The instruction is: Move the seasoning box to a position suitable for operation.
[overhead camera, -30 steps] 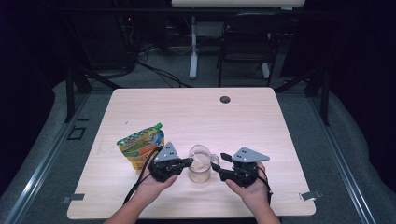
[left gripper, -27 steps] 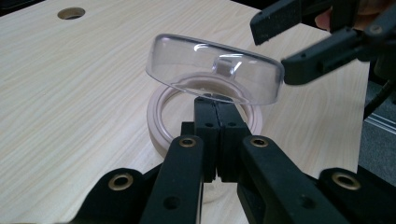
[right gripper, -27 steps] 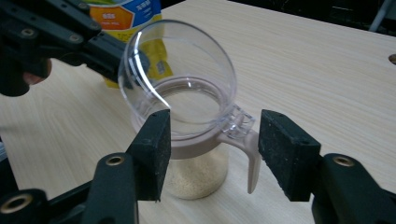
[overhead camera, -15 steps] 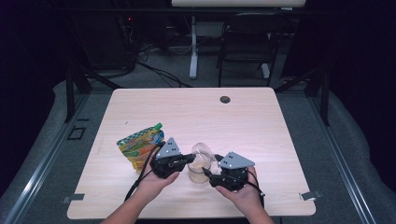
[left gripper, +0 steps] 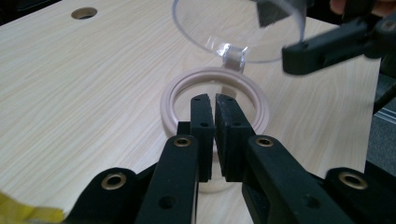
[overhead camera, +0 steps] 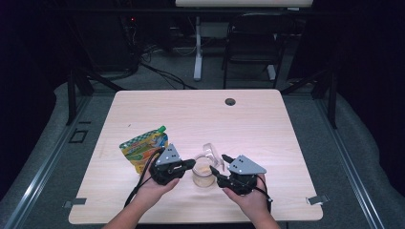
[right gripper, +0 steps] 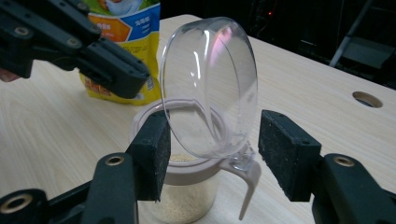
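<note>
From the high view, a small clear jar (overhead camera: 203,175) stands near the front edge of the tabletop (overhead camera: 267,124), between the left hand-held gripper (overhead camera: 190,164) and the right hand-held gripper (overhead camera: 218,165). Its hinged clear lid (overhead camera: 210,152) is swung up and open. A yellow pouch (overhead camera: 141,148) lies just left of the left hand-held gripper.

In the left gripper view, the left hand-held gripper (left gripper: 214,105) has its jaws almost pressed together on the near edge of the jar's pale rim (left gripper: 169,100); it seems to pinch the rim, though the contact is partly hidden.

In the right gripper view, the right hand-held gripper (right gripper: 212,133) is spread wide, one jaw on each side of the raised lid (right gripper: 210,84), apparently without touching it. The jar (right gripper: 187,200) holds fine pale grains at the bottom, and the pouch (right gripper: 126,28) stands behind.
</note>
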A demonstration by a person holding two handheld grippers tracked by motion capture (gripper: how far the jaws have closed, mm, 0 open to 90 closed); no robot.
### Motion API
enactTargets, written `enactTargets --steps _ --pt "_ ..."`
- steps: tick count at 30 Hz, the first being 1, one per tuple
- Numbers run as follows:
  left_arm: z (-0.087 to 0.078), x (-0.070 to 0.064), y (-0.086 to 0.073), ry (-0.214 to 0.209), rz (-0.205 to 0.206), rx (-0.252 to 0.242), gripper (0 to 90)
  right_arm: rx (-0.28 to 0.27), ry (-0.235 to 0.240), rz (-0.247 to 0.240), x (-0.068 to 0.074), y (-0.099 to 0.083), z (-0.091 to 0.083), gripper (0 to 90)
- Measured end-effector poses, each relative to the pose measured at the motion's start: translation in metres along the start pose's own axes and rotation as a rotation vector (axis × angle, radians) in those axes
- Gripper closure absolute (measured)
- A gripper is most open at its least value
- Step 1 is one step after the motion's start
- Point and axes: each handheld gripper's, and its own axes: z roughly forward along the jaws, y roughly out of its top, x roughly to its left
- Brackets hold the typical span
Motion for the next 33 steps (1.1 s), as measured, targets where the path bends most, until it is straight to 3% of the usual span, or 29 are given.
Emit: enactTargets --steps 11,16,21,25,29,33 --pt "-0.025 0.022 -0.034 0.054 -0.058 0.036 81.7 -0.002 -0.016 0.047 -0.01 -0.003 -0.004 47.1" --pt "-0.037 0.027 -0.049 0.074 -0.071 0.052 79.3 0.033 -0.032 0.086 -0.012 -0.006 0.0 49.0" --pt "-0.053 0.032 -0.065 0.091 -0.102 0.046 77.4 0.044 -0.055 0.084 -0.008 -0.007 0.007 48.5" --pt "-0.063 0.031 -0.075 0.095 -0.114 0.053 75.6 0.045 -0.064 0.118 -0.011 -0.006 0.009 52.2" --pt "-0.07 0.031 -0.084 0.099 -0.124 0.03 73.9 0.035 -0.044 0.162 -0.016 -0.006 0.01 58.1" --pt "-0.072 0.033 -0.087 0.108 -0.155 0.014 73.7 0.05 -0.03 0.161 -0.019 -0.006 0.011 61.4"
